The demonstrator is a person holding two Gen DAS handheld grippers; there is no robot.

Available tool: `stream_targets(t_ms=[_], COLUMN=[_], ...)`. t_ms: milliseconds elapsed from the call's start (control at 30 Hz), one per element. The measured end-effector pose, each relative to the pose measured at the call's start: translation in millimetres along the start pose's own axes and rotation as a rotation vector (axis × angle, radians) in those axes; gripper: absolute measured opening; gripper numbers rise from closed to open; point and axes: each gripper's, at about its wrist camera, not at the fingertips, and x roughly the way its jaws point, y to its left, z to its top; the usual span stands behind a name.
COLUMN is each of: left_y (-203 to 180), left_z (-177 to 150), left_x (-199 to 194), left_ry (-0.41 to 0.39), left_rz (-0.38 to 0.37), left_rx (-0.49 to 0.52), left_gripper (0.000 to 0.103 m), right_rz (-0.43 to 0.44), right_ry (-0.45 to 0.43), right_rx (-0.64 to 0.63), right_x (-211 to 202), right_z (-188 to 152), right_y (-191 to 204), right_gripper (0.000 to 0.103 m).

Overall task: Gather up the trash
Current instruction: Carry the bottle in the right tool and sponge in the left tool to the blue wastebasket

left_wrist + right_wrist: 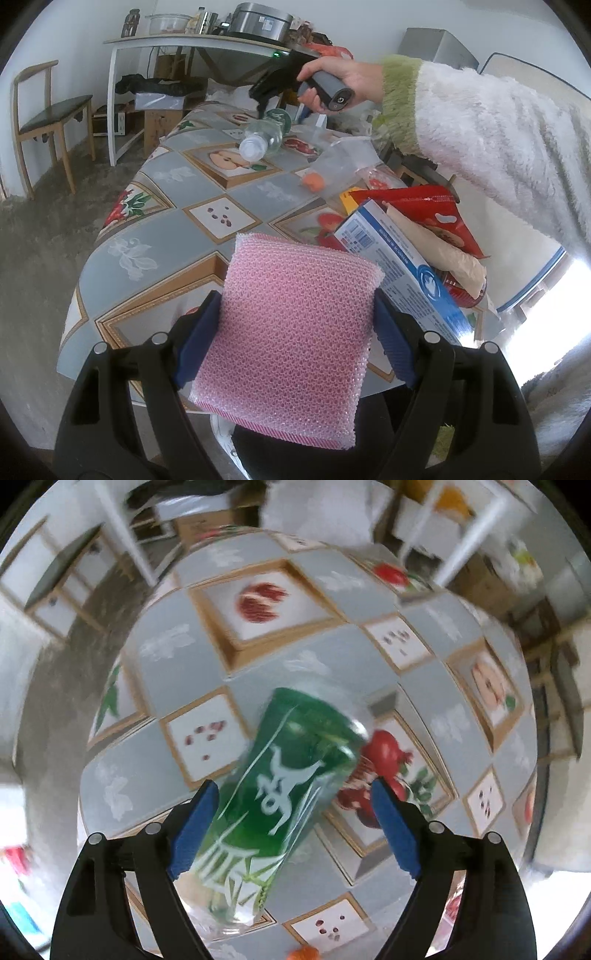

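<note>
Your left gripper [295, 325] clamps one pink sponge [291, 343]. Beyond it lie one blue-white box [399, 258], one red bag [436, 214] and one orange scrap [314, 181]. Your right gripper [295, 812] stands wide around one green-labelled bottle [284, 794] on the table [162, 229], right pad clear.
</note>
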Motion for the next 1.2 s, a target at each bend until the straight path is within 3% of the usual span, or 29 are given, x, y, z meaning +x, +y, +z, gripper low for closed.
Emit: stream_targets(t_ms=[233,300,333,500,567,733,900,1200], left_y=[-1.9,-1.5,-1.4,-3.9,-5.7,-10.4,-19.0,-48.8], left_z=[1.8,2.6,2.6,2.3,2.1,1.6,3.8,8.5], left_x=[6.5,7.5,7.7,7.0,6.2,-2.6,-17.8,-43.0], left_ry=[0.015,0.018,0.019,0.019,0.018,-0.001,-0.047,-0.135], left_rz=[0.003,0.006,0.006,0.012,0.018,0.036,0.061,0.066], left_rx=[-0.007,-0.014,-0.017,-0.024,-0.028,-0.055,-0.092,-0.109], left_gripper=[0.077,0.077,0.077,0.077,0.077,0.077,0.077,0.077], right_rz=[0.171,0.194,0.231,0.336,0.419,0.583,0.689,0.776], right_ry=[0.117,0.114,0.117,0.077,0.053,-0.023,-0.164,-0.361], right_rx=[0.170,0.185,0.204,0.248,0.270,0.274,0.202,0.137], right_x=[35.4,37.3,38.1,24.5,13.3,-31.8,-107.4,-221.5], right_z=[-2.4,-4.7,-6.6,-12.3,-15.4,-26.3,-52.4,-127.9], right_y=[-32.0,-34.7,-37.9,-50.8,-57.9,-77.5,-103.7,-177.2], right_gripper=[0.085,0.073,0.063,0.059,0.058,0.057,0.056,0.056])
